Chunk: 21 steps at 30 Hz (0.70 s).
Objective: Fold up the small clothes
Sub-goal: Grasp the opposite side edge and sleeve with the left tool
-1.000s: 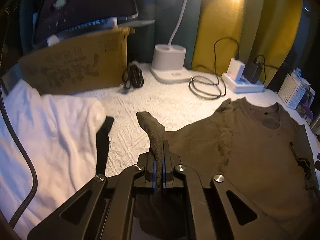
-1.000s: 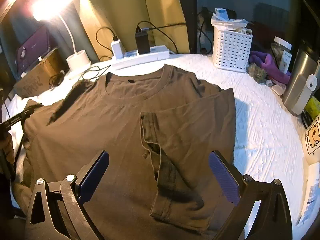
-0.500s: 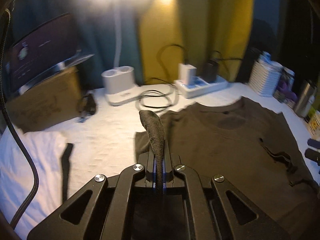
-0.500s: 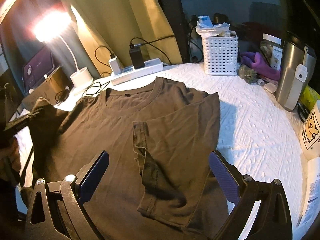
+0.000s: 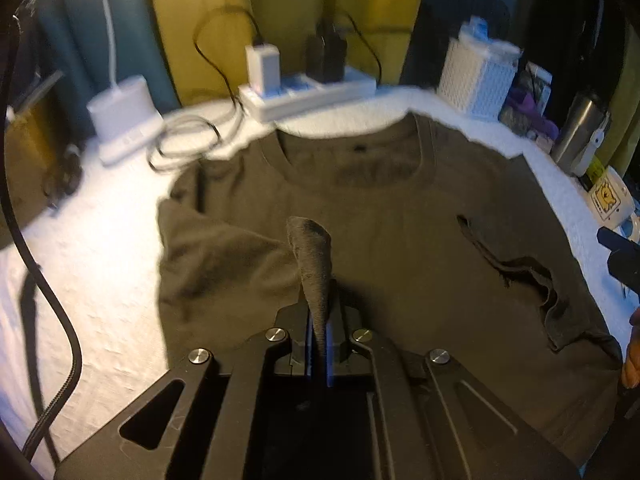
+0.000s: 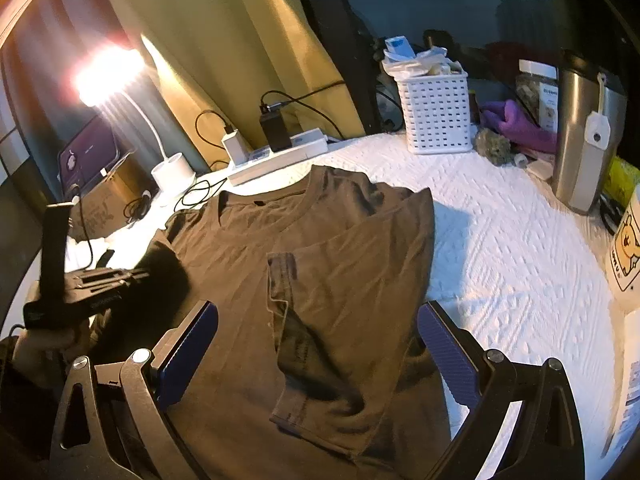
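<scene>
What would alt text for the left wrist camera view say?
A left gripper, fingers shut on a fold of a brown T-shirt, carries it over the shirt spread on a white bedspread. Behind are a power strip, white basket and steel flask.

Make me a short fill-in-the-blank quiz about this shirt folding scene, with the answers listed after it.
1. The left gripper has its jaws ____ on a fold of the brown cotton T-shirt.
2. The right gripper hovers over the shirt with its jaws ____.
3. The white plastic lattice basket stands next to a ____ cloth.
4. The white power strip lies beyond the shirt's ____.

Missing words: shut; open; purple; collar
</scene>
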### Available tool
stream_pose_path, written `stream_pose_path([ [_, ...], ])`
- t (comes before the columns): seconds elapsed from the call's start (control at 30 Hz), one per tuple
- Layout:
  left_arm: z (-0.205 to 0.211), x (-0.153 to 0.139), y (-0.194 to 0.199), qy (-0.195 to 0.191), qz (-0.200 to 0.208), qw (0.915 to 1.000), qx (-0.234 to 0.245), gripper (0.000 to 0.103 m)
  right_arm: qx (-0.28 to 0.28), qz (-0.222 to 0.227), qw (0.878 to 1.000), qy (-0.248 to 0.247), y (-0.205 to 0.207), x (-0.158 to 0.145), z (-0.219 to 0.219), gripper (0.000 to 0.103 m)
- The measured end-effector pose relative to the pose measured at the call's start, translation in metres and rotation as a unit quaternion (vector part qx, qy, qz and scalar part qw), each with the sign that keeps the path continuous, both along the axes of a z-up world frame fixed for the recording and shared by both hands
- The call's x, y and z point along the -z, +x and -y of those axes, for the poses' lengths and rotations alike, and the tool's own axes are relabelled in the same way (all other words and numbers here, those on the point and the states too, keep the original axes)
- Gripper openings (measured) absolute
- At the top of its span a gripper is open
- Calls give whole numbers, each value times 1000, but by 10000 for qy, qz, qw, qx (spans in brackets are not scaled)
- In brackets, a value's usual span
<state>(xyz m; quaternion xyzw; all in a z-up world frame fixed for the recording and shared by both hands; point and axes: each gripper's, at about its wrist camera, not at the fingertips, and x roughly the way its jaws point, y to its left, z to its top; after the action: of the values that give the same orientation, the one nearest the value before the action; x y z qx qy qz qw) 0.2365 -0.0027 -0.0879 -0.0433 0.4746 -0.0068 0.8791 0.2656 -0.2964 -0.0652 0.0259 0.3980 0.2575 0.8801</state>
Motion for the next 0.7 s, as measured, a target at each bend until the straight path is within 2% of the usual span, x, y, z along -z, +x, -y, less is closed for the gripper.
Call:
stream_pose_path([
  [0.1, 9, 9, 0, -231, -234, 9993, 168, 5, 9, -44, 10000, 25, 1, 3, 3, 101],
  [0.17, 13, 10, -2, -300, -271, 9989, 252, 17, 10, -56, 10000, 23, 1, 5, 3, 101],
  [0.27, 21, 2, -10, -633, -263, 9961, 548, 37, 20, -63, 10000, 18, 1, 5, 4, 101],
  [0.33, 25, -8, -20, -729, -180, 9945, 735, 44, 37, -60, 10000, -4, 1, 5, 3, 101],
  [0.47, 12, -27, -41, -801, 14, 9937, 785, 46, 52, -49, 10000, -69, -1, 4, 2, 101],
  [0.57, -15, -32, -55, -634, 97, 9968, 472, 46, 72, -71, 9999, -120, -2, 6, 2, 101],
  [0.7, -51, -20, -61, -489, 1, 9988, 4, 46, 82, -146, 9996, -219, -4, 11, -1, 101],
])
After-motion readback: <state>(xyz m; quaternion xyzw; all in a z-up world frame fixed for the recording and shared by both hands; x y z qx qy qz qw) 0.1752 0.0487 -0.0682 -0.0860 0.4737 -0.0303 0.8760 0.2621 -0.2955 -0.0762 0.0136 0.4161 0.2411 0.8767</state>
